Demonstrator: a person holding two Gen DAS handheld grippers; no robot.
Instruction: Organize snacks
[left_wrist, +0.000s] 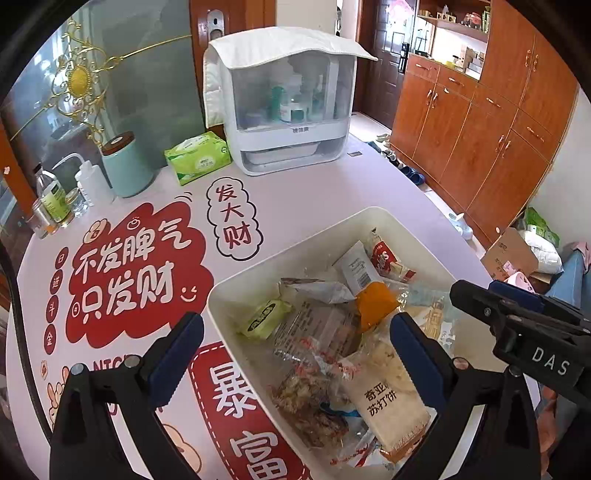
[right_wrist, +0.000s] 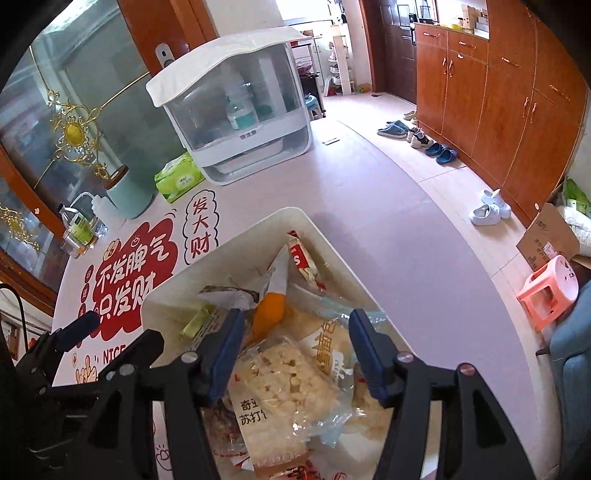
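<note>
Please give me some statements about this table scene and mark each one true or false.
1. The snack packets lie inside the white rectangular plastic bin. True.
2. The left claw grips a packet. False: it is wide open, with nothing pressed.
3. The green soft tissue pack lies in the bin. False: it lies on the table beside the white dish cabinet.
4. The right claw is open above the clear cracker packet. True.

My left gripper (left_wrist: 295, 343) points steeply downward, its jaws spread wide with nothing pinched. My right gripper (right_wrist: 295, 350) hangs just beside it, angled down alike, jaws partly apart, pads pressing nothing.
</note>
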